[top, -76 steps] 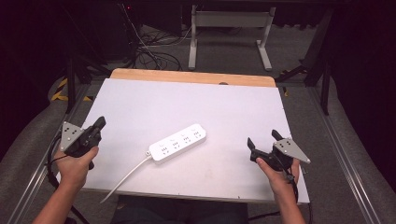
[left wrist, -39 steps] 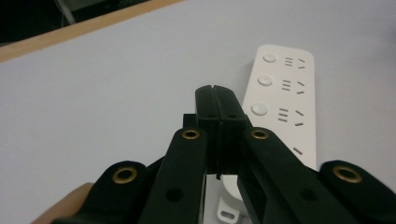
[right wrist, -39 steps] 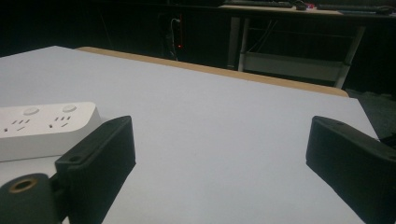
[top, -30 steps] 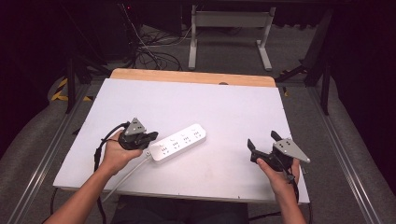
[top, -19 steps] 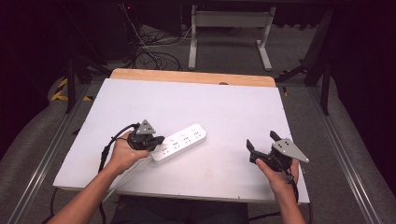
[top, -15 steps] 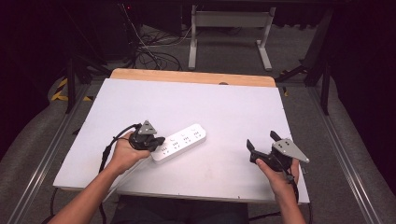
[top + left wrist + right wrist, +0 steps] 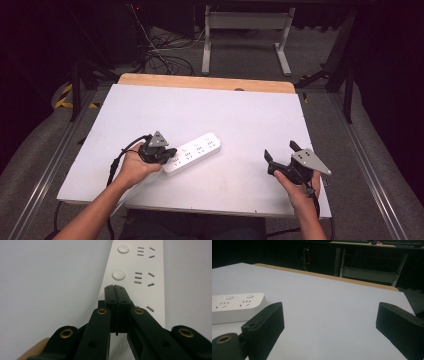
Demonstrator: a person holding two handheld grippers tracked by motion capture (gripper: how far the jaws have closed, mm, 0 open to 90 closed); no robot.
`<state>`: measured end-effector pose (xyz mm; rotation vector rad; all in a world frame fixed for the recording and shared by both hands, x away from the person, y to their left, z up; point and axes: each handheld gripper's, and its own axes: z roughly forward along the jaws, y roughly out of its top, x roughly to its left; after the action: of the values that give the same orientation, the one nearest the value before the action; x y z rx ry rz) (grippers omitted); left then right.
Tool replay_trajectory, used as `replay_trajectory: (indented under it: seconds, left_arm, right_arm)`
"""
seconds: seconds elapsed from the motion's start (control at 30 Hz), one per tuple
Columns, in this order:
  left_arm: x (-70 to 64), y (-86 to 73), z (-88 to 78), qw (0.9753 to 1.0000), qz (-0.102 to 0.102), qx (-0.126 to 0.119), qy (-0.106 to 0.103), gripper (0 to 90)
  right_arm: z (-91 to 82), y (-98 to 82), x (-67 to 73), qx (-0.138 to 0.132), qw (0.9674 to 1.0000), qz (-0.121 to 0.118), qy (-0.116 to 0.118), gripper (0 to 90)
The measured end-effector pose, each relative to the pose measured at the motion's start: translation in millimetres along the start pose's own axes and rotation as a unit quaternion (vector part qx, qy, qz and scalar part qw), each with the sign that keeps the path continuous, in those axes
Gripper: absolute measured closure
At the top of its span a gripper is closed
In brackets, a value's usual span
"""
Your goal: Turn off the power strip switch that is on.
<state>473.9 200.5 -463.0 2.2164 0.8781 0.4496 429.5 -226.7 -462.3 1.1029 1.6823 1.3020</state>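
We see a dark room around a white table (image 7: 240, 107) whose far edge shows a strip of bare wood (image 7: 205, 81). Grey floor (image 7: 250, 55) lies beyond it, with a tangle of black cables (image 7: 160, 57) at the left and a pale metal stand (image 7: 245, 30) on two feet at the centre. Metal rails (image 7: 372, 165) run along both sides of the table. Yellow-and-black tape (image 7: 64, 96) marks the floor at far left.
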Motion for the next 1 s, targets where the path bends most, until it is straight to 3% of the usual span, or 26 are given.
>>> replay_trajectory:
  seconds: [0.1, 0.63, 0.67, 0.77, 0.87, 1.0]
  left_arm:
    - [-1.3, 0.2, 1.1, 1.0, -0.007, 0.002, 0.0, 90.0]
    - [-1.5, 0.6, 1.5, 1.0, -0.001, 0.005, 0.002, 90.0]
    - [1.1, 0.4, 1.0, 0.9999, -0.013, 0.005, -0.007, 90.0]
    - [3.4, 0.6, 1.0, 0.9997, -0.021, 0.003, -0.013, 90.0]
    - [3.3, 0.6, 0.9, 0.9997, -0.019, 0.003, -0.013, 90.0]
    - [5.8, 1.6, -1.0, 0.999, -0.043, -0.003, -0.014, 90.0]
  right_arm:
    - [-0.9, 0.9, 1.1, -0.003, 1.0, -0.003, 0.001, 8.6]
    - [-1.6, 0.3, 1.2, -0.002, 1.0, 0.0, 0.001, 8.7]
    - [-1.3, 0.1, 1.2, -0.001, 1.0, -0.002, 0.0, 8.8]
    - [-1.5, -0.2, 0.6, 0.0, 1.0, 0.0, -0.001, 8.8]
    - [-1.7, -0.2, 0.2, -0.001, 1.0, 0.001, -0.001, 8.8]
    - [-0.6, -0.7, -0.5, 0.0, 1.0, 0.001, 0.0, 8.8]
